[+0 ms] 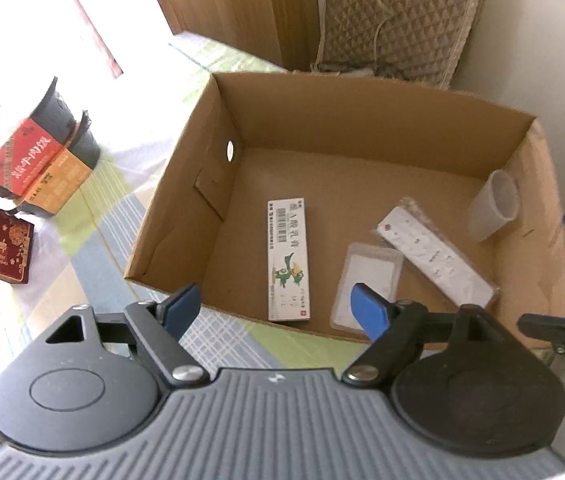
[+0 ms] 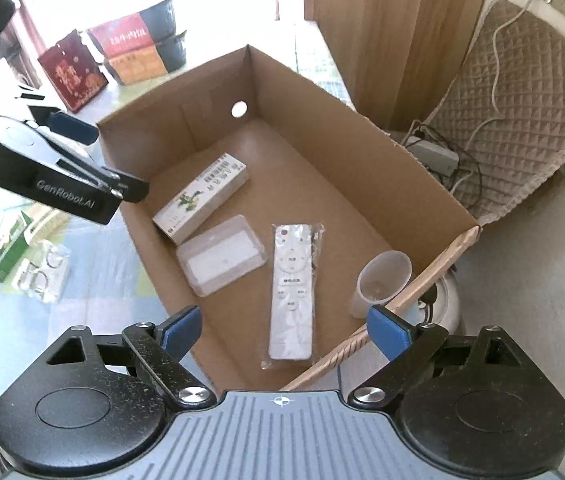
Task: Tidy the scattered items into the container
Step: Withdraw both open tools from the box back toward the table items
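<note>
Checked cloth [image 2: 82,320] carries leftovers: a green box [image 2: 10,256] and blister pack [image 2: 42,272] lie left of the cardboard box [image 2: 362,128], below the left gripper [image 2: 94,152], the nearer one. Both it and the right gripper [image 2: 282,328] are spread apart, empty.

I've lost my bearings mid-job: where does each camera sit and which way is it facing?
Left wrist: on the left gripper, above the cardboard box's near edge, looking down inside; own open fingers show.
Right wrist: on the right gripper, over another edge; left gripper at left.
Shared: box, remote, cup, medicine carton.
</note>
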